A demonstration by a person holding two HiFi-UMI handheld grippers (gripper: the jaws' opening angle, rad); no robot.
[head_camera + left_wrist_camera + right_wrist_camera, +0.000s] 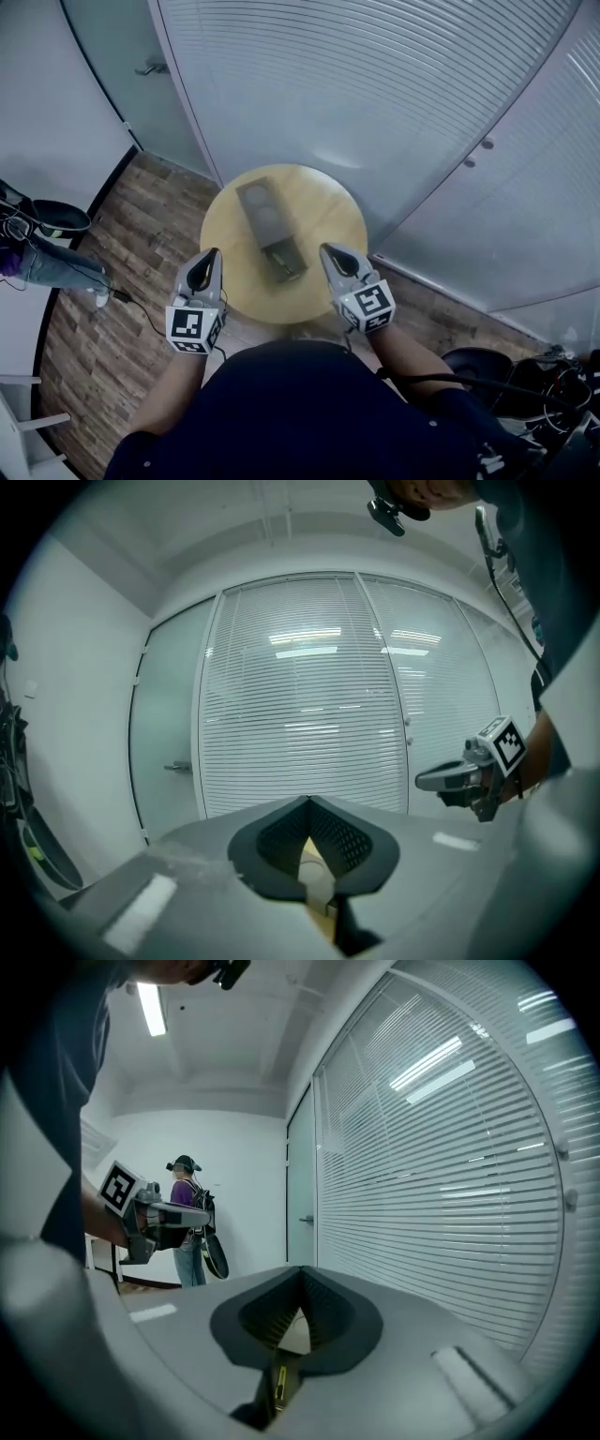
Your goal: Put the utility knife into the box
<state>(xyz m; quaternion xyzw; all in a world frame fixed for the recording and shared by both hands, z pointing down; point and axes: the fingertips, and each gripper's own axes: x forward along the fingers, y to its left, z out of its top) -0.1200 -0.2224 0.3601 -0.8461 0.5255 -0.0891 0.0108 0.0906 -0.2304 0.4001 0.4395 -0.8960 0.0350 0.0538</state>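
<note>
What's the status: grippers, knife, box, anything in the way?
Left gripper, right gripper: jaws shut, empty, over near edge of table. Box mid-table; yellowish item at its near end, possibly the knife. Nothing in the way.

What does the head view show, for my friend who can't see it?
A person holds the left gripper and right gripper, both shut, over a round wooden table where a long dark box lies.

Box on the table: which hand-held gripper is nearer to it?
Right. The right hand-held gripper points in close beside the near right corner of the box. The left hand-held gripper is farther off, on the box's left side.
</note>
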